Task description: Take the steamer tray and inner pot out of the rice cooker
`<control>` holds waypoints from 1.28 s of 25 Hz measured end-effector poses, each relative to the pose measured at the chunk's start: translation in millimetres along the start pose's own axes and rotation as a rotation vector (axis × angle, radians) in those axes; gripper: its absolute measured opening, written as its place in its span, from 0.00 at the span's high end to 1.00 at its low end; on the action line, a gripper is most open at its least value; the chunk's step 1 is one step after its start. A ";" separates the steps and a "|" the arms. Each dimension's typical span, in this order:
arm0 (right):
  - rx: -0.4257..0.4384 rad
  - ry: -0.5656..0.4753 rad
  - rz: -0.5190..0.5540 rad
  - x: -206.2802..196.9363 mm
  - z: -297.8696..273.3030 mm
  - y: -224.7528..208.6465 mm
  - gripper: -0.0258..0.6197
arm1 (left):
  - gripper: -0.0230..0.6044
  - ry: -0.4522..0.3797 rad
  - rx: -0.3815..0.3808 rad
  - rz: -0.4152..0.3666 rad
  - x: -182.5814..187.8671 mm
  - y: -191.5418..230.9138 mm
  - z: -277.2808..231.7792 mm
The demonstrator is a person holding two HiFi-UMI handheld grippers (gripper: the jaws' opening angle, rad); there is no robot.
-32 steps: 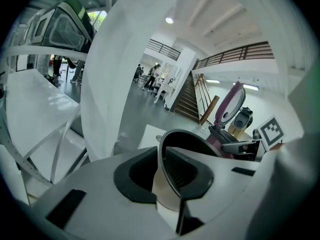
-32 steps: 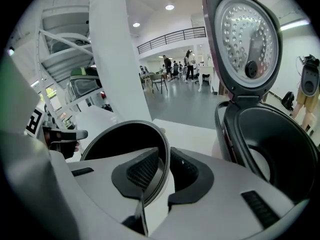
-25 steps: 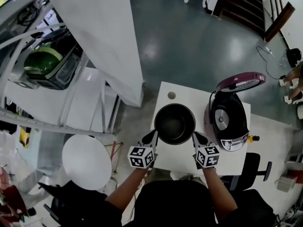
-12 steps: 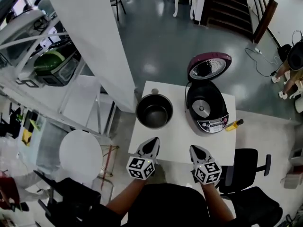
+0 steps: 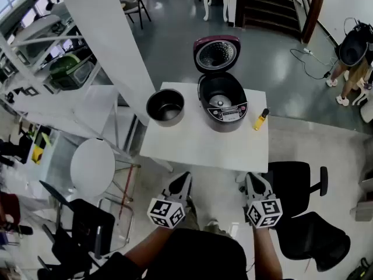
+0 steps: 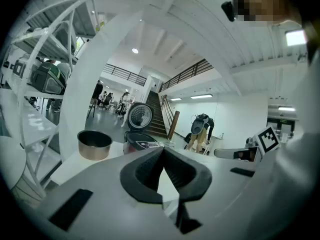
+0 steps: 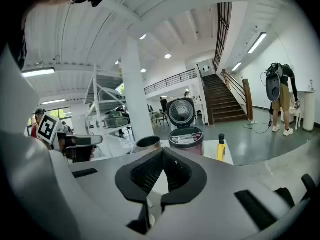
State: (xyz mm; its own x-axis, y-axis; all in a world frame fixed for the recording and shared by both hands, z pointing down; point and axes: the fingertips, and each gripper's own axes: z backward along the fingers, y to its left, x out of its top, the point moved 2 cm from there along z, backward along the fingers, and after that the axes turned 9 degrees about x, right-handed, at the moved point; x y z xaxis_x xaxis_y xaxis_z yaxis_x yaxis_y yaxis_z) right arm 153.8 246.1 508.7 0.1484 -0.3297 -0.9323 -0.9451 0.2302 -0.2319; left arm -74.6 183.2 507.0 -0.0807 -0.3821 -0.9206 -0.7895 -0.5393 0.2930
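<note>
1. left tool (image 5: pixel 185 177) — pads pressed together, nothing betw. them. Held over the floor, short of the desk's near edge.
2. right tool (image 5: pixel 252 177) — same state: pads pressed together, nothing held. Beside the left tool but apart from it, also short of the near edge.
3. desk (image 5: pixel 204 147) — white, ahead of both tools. Neither tool touches it.
4. inner pot (image 5: pixel 165 107) — dark, round, upright, mouth up. Stands on the desk outside the cooker. Ahead of the left tool and a bit to its left, well apart, near the desk's far-left corner.
5. rice cooker (image 5: pixel 222 107) — dark body on the desk, ahead betw. the two tools and well apart from both. Near the pot, on its right. Cavity open, pale disc at its bottom.
6. lid (image 5: pixel 217 54) — hinged up at the cooker's far side, inner face toward the tools.
7. bottle (image 5: pixel 260 119) — yellow w/ dark cap, upright on the desk just right of the cooker. Ahead of the right tool, well apart.
8. office chair (image 5: pixel 297 179) — black, on the floor just right of the right tool.
9. pillar (image 5: pixel 108 39) — white, ahead-left of the left tool, beyond the pot.
10. person (image 5: pixel 352 57) — bent over, far ahead-right of the right tool.
</note>
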 end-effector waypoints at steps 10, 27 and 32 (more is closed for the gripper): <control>-0.070 -0.058 0.006 -10.0 116.0 -20.7 0.96 | 0.96 0.009 -0.009 -0.074 -24.4 -69.0 60.8; -0.086 -0.109 0.112 10.9 122.7 -16.6 0.96 | 0.96 -0.199 0.090 -0.197 3.7 -63.4 95.2; -0.072 -0.093 0.094 3.4 118.5 -18.3 0.96 | 0.96 -0.186 0.118 -0.148 -0.8 -53.8 96.8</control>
State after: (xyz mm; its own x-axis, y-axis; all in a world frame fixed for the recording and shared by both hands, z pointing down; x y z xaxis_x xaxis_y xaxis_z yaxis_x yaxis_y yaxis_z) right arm 206.1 349.2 476.9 0.0814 -0.2228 -0.9715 -0.9741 0.1885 -0.1248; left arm -91.0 285.2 467.0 -0.0611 -0.1556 -0.9859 -0.8655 -0.4837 0.1300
